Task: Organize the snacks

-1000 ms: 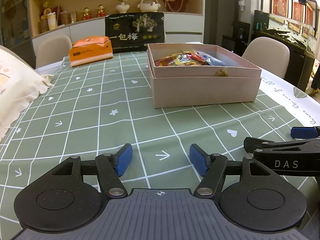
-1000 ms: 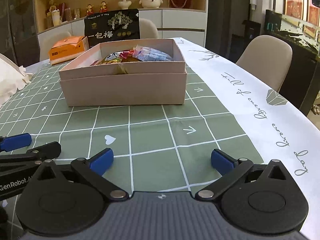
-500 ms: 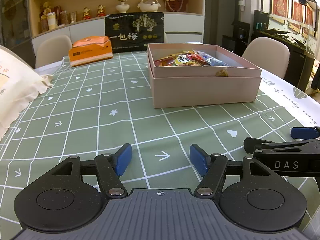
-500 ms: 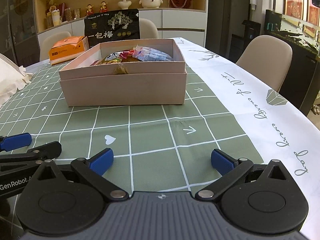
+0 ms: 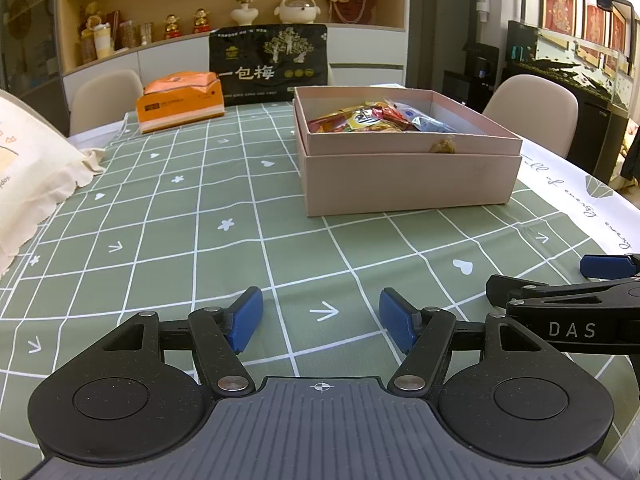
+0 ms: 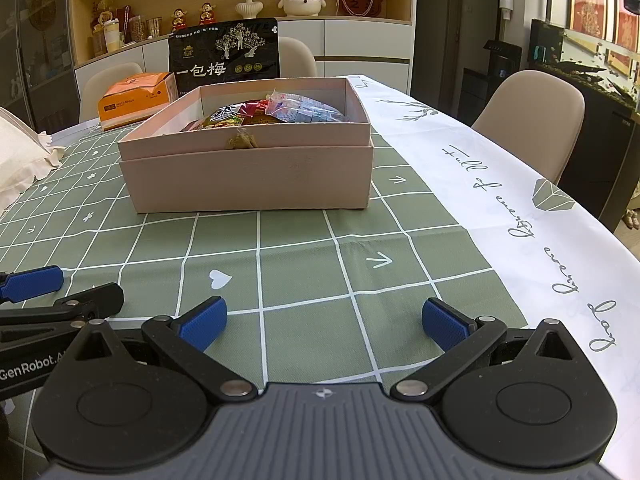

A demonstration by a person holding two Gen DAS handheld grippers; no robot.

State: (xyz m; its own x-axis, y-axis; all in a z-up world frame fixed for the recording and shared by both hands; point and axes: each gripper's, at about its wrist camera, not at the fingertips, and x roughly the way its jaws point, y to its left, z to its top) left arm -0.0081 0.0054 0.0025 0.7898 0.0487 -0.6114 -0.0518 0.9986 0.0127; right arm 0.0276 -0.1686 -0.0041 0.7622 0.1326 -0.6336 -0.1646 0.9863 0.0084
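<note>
A pink cardboard box (image 5: 408, 182) stands on the green checked tablecloth, also in the right wrist view (image 6: 248, 178). Several snack packets (image 5: 372, 118) lie inside it, seen too in the right wrist view (image 6: 280, 114). A small brown piece (image 6: 242, 142) sits at the box's near rim. My left gripper (image 5: 322, 316) is open and empty, low over the cloth in front of the box. My right gripper (image 6: 324, 322) is open and empty beside it, to its right. Each gripper shows at the edge of the other's view.
An orange tissue pack (image 5: 180, 100) and a black snack bag (image 5: 270, 64) stand at the table's far end. A cream pillow (image 5: 28, 176) lies at the left. Beige chairs (image 6: 532, 116) ring the table. White printed cloth (image 6: 520, 200) covers the right side.
</note>
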